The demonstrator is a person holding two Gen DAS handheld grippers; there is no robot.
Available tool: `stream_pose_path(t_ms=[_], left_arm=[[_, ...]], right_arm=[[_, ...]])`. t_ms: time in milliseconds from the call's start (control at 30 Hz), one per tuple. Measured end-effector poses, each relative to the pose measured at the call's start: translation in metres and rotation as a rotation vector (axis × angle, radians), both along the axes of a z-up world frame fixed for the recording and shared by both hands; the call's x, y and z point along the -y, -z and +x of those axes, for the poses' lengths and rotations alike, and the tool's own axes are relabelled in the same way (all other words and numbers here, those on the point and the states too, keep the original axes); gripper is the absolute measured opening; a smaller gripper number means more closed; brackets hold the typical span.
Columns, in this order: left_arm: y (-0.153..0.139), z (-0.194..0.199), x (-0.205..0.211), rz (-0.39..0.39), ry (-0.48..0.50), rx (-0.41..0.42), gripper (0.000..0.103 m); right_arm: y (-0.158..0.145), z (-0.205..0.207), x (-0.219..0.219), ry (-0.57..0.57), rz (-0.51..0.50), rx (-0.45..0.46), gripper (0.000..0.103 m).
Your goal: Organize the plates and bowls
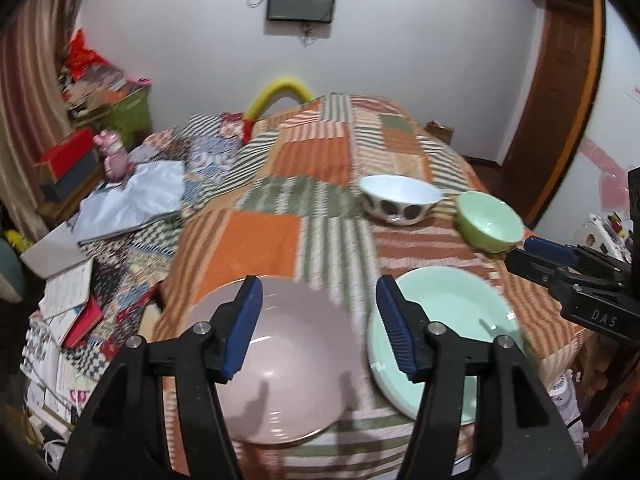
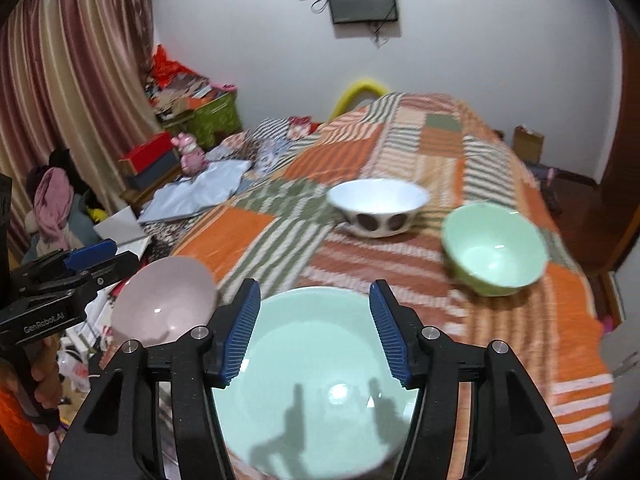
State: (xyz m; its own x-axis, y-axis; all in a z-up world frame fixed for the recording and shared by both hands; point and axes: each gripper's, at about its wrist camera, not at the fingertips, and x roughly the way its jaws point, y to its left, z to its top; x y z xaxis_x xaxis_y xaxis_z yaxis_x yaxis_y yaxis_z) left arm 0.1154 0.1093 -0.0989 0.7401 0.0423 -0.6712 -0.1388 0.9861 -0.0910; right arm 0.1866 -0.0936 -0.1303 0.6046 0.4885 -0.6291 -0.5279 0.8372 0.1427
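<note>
A pink plate (image 1: 280,360) lies on the patchwork quilt (image 1: 312,152) under my left gripper (image 1: 318,292), which hangs above it open with nothing between its blue pads. Right of it lies a mint plate (image 1: 444,340). Farther back stand a white bowl with dark spots (image 1: 400,198) and a green bowl (image 1: 490,220). My right gripper (image 2: 315,292) hovers open and empty over the mint plate (image 2: 320,380), with the pink plate (image 2: 168,300) to its left. Beyond are the spotted bowl (image 2: 378,208) and the green bowl (image 2: 494,248). Each gripper shows at the edge of the other's view.
Papers and books (image 1: 72,308) crowd the bed's left side, with a grey bag (image 1: 132,196) and a pink figurine (image 1: 114,156) behind. A green crate (image 1: 128,112) stands by the curtain. A wooden door (image 1: 560,100) is on the right. The quilt drops off past the green bowl.
</note>
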Motion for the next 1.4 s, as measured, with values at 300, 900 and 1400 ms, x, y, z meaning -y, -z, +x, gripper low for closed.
stream_pose_path(t_ms=[300,900,1400], left_arm=[[-0.012,0.047,0.058,-0.01,0.065,0.004,0.07],[0.007,0.158,0.131,0.004,0.147,-0.063,0.078],[0.08,0.24,0.161,-0.047,0.192,-0.224,0.078]], right_arm=[[-0.017,0.012,0.057,0.095,-0.007,0.076,0.059],[0.005,0.099,0.13,0.253,-0.044,0.033,0.065],[0.071,0.171,0.15,0.247,-0.042,-0.18,0.031]])
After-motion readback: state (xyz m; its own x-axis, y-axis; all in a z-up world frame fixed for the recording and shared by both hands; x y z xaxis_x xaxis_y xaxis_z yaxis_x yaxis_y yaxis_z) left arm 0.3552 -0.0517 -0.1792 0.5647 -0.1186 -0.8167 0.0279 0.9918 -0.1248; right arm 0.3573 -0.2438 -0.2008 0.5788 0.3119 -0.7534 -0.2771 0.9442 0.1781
